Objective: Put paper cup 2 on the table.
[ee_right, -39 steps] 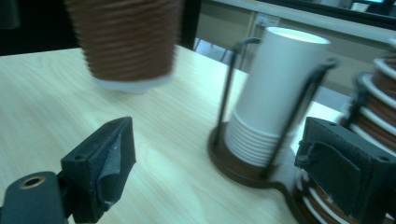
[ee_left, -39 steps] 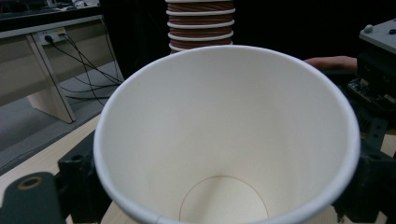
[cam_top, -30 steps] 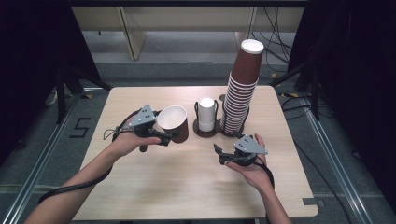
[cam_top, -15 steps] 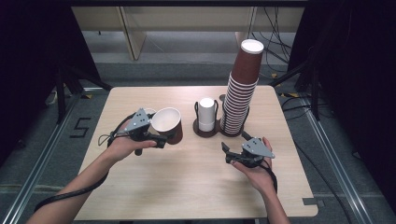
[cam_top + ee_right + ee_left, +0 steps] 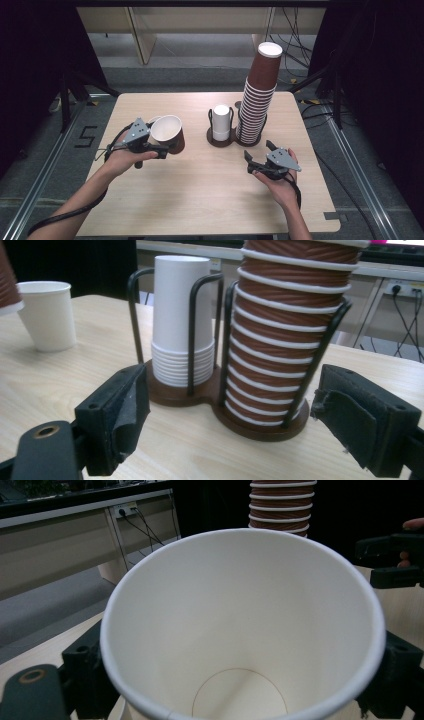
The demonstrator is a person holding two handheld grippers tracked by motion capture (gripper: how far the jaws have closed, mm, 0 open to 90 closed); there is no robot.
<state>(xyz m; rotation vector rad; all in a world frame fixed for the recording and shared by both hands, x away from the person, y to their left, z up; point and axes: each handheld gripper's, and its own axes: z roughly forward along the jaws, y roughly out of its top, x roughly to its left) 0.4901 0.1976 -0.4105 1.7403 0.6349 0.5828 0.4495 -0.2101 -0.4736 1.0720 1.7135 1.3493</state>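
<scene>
My left gripper (image 5: 166, 141) is shut on a brown paper cup (image 5: 166, 129) with a white inside, held tilted above the table's left half. In the left gripper view the cup (image 5: 240, 620) has its mouth toward the camera, with a black jaw pressed against each side. A small white cup (image 5: 153, 120) stands on the table just behind it. My right gripper (image 5: 258, 151) stands open with nothing in it, in front of the cup holder (image 5: 235, 144). In the right gripper view the gripper (image 5: 230, 420) faces the white cup stack (image 5: 180, 320) and the brown cup stack (image 5: 285, 340).
A tall stack of brown cups (image 5: 260, 95) and a short stack of white cups (image 5: 221, 122) stand in the wire holder at the table's back middle. The wooden table (image 5: 200, 200) has bare room in front. Dark floor and cables surround it.
My left hand has carried the brown cup to the left, away from the holder. The right gripper has hardly moved and stays open.
</scene>
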